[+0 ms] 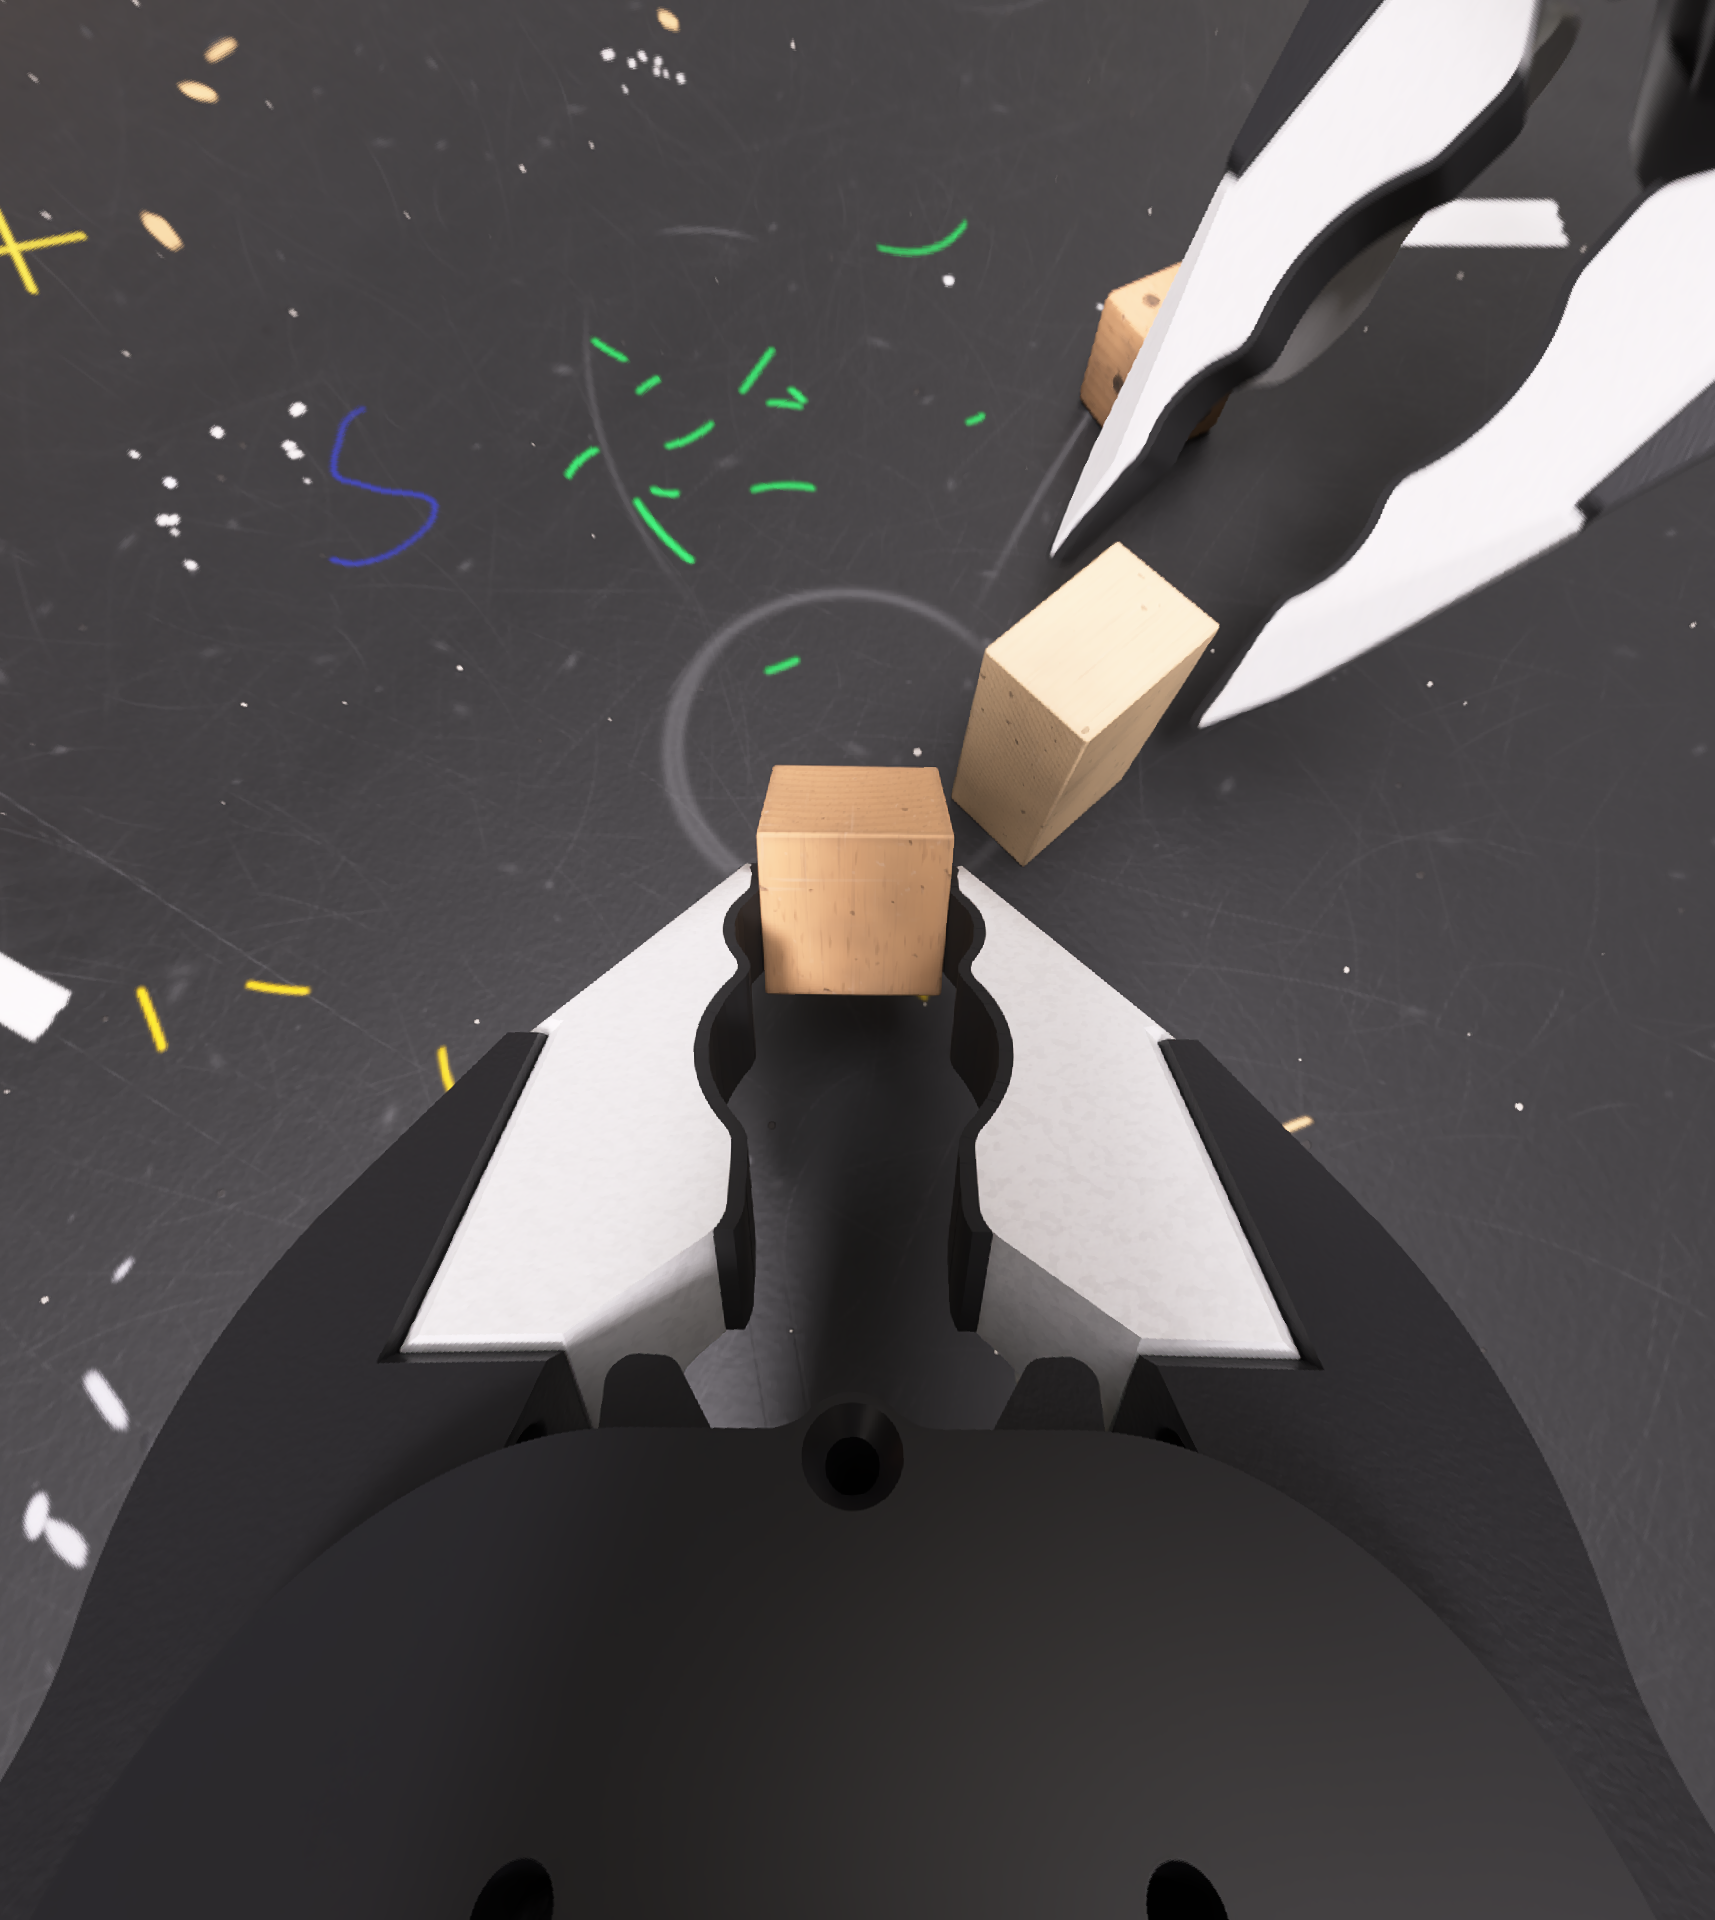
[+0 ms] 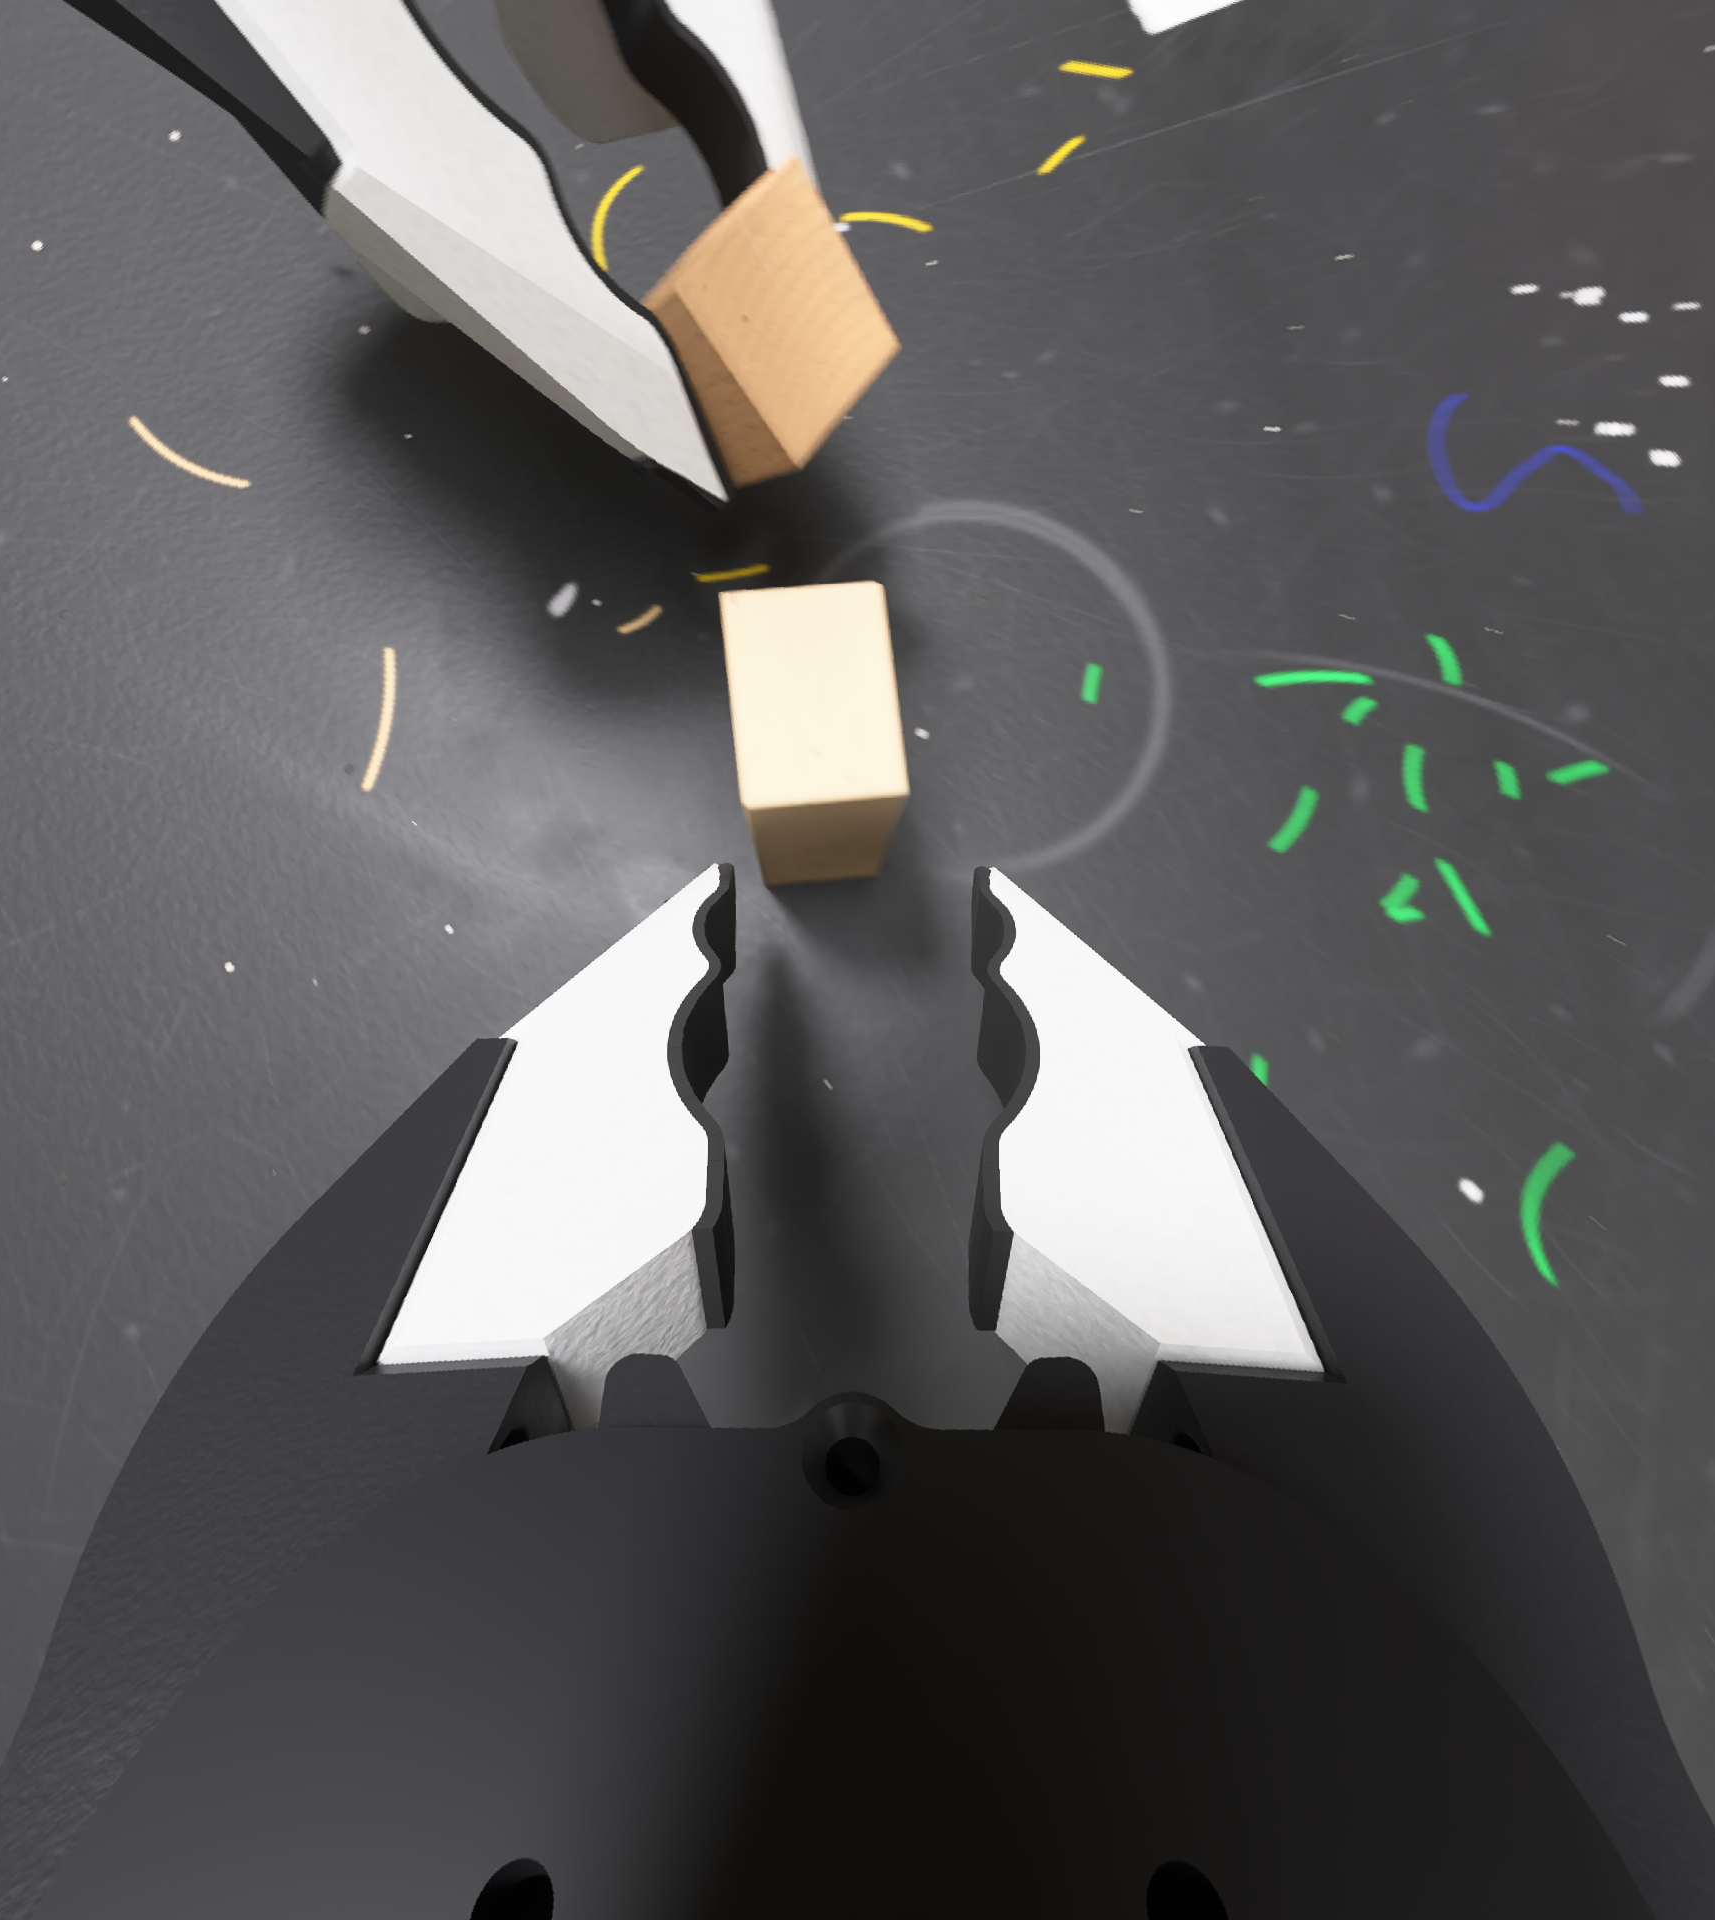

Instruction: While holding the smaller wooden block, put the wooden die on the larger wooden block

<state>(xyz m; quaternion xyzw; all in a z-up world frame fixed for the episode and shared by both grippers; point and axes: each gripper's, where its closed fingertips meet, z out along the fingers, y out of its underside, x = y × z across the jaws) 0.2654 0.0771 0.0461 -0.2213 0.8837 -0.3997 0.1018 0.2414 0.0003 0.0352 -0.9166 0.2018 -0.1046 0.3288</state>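
Left wrist view: my left gripper (image 1: 853, 883) clamps the smaller wooden block (image 1: 853, 883) at frame centre; wooden die (image 1: 1128, 338) lies upper right, partly hidden behind my right gripper (image 1: 1128, 634), whose jaws stand apart and empty. Larger wooden block (image 2: 811, 727) sits mid-frame on the table (image 2: 209, 935) in the right wrist view. My judgement: keep left grip steady, move right to straddle the die squarely before closing.

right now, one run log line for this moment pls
left gripper: shut on smaller wooden block, lifted | right gripper: open, empty | wooden die: on table | larger wooden block: on table, top bare
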